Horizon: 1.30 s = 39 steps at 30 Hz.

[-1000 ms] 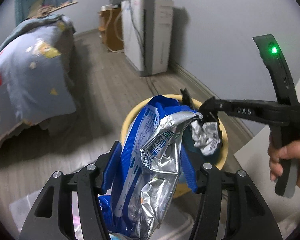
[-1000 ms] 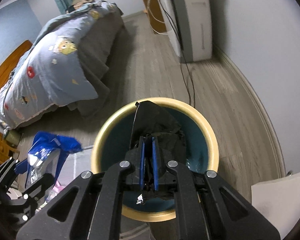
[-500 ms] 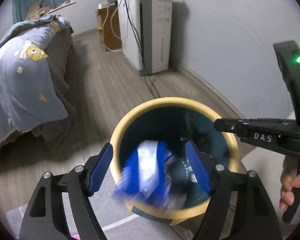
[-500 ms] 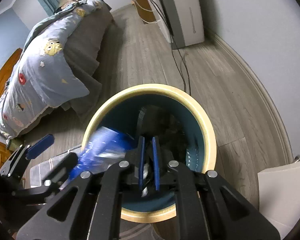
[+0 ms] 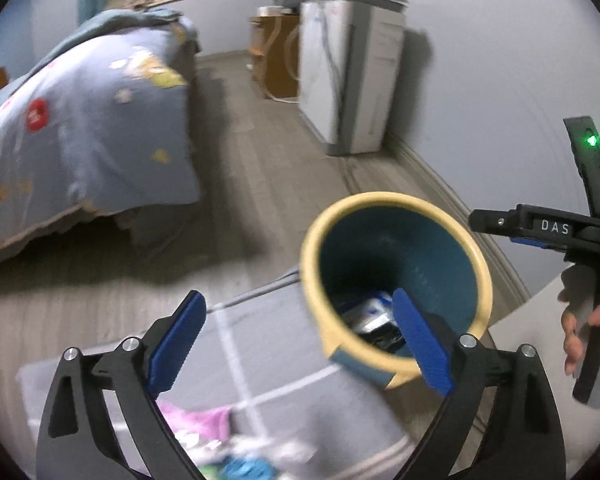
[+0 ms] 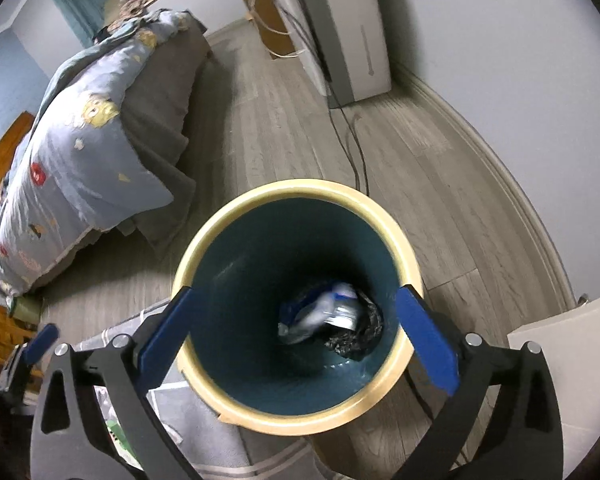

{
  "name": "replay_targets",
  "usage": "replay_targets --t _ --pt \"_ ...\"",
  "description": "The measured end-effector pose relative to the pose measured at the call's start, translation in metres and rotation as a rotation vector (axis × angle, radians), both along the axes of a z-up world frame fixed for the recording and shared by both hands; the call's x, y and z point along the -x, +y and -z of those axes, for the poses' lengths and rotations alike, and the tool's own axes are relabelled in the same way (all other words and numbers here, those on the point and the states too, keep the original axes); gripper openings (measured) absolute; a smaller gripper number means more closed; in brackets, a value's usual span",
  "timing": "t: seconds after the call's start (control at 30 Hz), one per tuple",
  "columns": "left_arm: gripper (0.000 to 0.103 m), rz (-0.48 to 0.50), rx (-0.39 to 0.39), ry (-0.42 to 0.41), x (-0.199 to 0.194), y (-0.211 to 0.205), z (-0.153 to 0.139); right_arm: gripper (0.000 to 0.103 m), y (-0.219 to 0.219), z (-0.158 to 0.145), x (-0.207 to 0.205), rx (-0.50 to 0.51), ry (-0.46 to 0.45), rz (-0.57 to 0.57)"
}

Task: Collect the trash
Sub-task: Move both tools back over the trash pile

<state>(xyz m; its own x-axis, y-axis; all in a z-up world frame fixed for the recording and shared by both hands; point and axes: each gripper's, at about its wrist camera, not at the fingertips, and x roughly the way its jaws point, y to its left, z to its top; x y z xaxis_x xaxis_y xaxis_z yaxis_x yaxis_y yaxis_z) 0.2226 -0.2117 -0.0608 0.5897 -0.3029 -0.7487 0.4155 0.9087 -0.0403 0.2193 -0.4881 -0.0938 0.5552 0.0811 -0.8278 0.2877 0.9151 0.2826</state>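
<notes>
Both tools just opened, jaws wide, nothing between: left tool, right tool. Blue-silver snack bag lies in the bin. Right tool handle reads "DAS".

- We see a grey wood floor across the frame's middle.
- On it, at lower centre, stands our bin, wrappers at its bottom.
- A grey rug lies at lower left, beside the bin.
- A bed sits at left; a white cabinet at top.
- A cable trails from cabinet towards bin.
</notes>
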Motion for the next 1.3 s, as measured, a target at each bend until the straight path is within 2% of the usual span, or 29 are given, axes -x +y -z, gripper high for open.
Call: replay_targets --t 0.3,0.47,0.6,0.7,0.87,1.1,1.3 --pt "0.097 -0.191 -0.045 -0.038 0.050 0.122 -0.033 0.097 0.064 -0.033 0.007 0.051 -0.039 -0.104" --pt "0.097 -0.283 -0.064 -0.025 0.089 0.177 -0.033 0.097 0.108 -0.042 0.023 0.021 -0.052 -0.180" --pt "0.097 -0.336 -0.052 -0.025 0.116 0.208 -0.029 0.097 0.146 -0.046 0.038 0.048 -0.055 -0.229" --pt "0.097 -0.365 -0.037 -0.019 0.132 0.228 -0.022 0.097 0.176 -0.039 0.051 0.083 -0.037 -0.270" --pt "0.097 -0.395 -0.066 -0.032 0.152 0.257 -0.013 0.097 0.221 -0.023 0.066 0.114 0.011 -0.333" --pt "0.097 -0.496 -0.021 -0.004 0.157 0.304 -0.005 0.097 0.279 0.001 0.084 0.156 0.059 -0.411" --pt "0.097 -0.502 -0.010 0.022 0.153 0.316 0.004 0.097 0.320 0.031 0.089 0.213 0.122 -0.470"
